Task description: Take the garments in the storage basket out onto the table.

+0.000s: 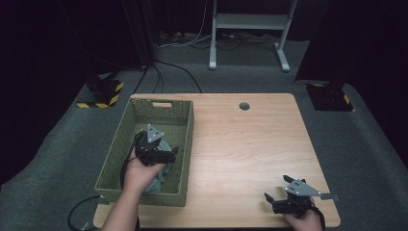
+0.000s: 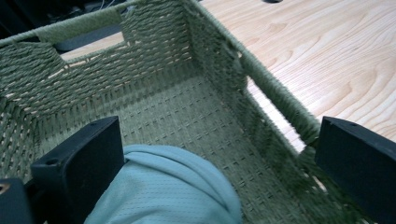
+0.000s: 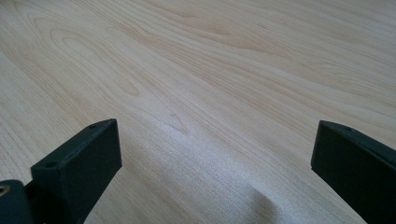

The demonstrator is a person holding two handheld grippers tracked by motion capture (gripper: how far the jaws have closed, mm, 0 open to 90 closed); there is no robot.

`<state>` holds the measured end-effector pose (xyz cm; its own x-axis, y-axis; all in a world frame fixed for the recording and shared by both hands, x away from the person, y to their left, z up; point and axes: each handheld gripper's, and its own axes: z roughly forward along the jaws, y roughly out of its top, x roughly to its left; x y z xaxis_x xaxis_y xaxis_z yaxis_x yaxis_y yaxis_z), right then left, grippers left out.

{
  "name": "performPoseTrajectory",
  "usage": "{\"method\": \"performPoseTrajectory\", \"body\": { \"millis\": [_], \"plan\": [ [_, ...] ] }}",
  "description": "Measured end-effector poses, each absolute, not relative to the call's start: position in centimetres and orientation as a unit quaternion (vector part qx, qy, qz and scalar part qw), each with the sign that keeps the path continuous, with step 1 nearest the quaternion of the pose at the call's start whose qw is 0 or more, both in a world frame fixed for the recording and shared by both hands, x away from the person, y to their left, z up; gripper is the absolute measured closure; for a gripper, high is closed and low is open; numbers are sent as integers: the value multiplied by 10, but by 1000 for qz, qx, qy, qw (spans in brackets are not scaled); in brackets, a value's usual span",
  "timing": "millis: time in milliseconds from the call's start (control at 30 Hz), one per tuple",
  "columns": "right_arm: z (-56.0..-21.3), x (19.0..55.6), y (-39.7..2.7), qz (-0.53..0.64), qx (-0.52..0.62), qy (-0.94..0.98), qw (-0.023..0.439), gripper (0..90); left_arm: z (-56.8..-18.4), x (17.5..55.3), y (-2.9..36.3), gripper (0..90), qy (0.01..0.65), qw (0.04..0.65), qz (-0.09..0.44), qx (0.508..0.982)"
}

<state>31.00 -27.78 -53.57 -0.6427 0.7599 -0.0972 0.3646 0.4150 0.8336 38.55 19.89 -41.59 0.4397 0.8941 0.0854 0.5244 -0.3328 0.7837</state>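
Note:
A green woven basket [image 1: 126, 126] stands on the left part of the wooden table [image 1: 240, 144]. A pale teal cloth [image 1: 162, 174] lies bunched inside it, also seen as the cloth [image 2: 173, 191] low between my left jaws. My left gripper [image 1: 169, 151] hangs open over the basket's inside, just above the cloth, its jaws wide apart; the basket wall [image 2: 219, 60] rises ahead of it. My right gripper [image 1: 276, 188] rests near the table's front right corner, open, with bare wood [image 3: 210, 93] between its jaws.
The table has a round cable hole [image 1: 244, 106] near its far edge. Beyond it stand a white metal frame [image 1: 250, 29] and yellow-black striped bases [image 1: 101, 94] on grey carpet. The basket has a cut-out handle [image 2: 88, 39] in its far wall.

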Motion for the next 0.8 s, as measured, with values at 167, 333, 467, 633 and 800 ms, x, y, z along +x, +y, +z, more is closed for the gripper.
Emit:
{"method": "performPoseTrajectory", "body": {
  "millis": [167, 333, 467, 633, 800],
  "plan": [
    [-536, 310, -278, 414, 350, 805, 239, 15, -416, 390, 209, 15, 470, 347, 259, 769],
    [-536, 311, -278, 415, 350, 805, 239, 15, -421, 394, 218, 15, 480, 333, 254, 771],
    [-536, 310, -278, 415, 350, 805, 239, 15, -425, 397, 225, 15, 489, 322, 249, 771],
    [-536, 311, -278, 416, 350, 804, 239, 15, -430, 400, 232, 15, 502, 314, 241, 769],
    [-536, 311, -278, 414, 351, 805, 239, 15, -433, 404, 238, 17, 510, 310, 232, 768]
  ]
}}
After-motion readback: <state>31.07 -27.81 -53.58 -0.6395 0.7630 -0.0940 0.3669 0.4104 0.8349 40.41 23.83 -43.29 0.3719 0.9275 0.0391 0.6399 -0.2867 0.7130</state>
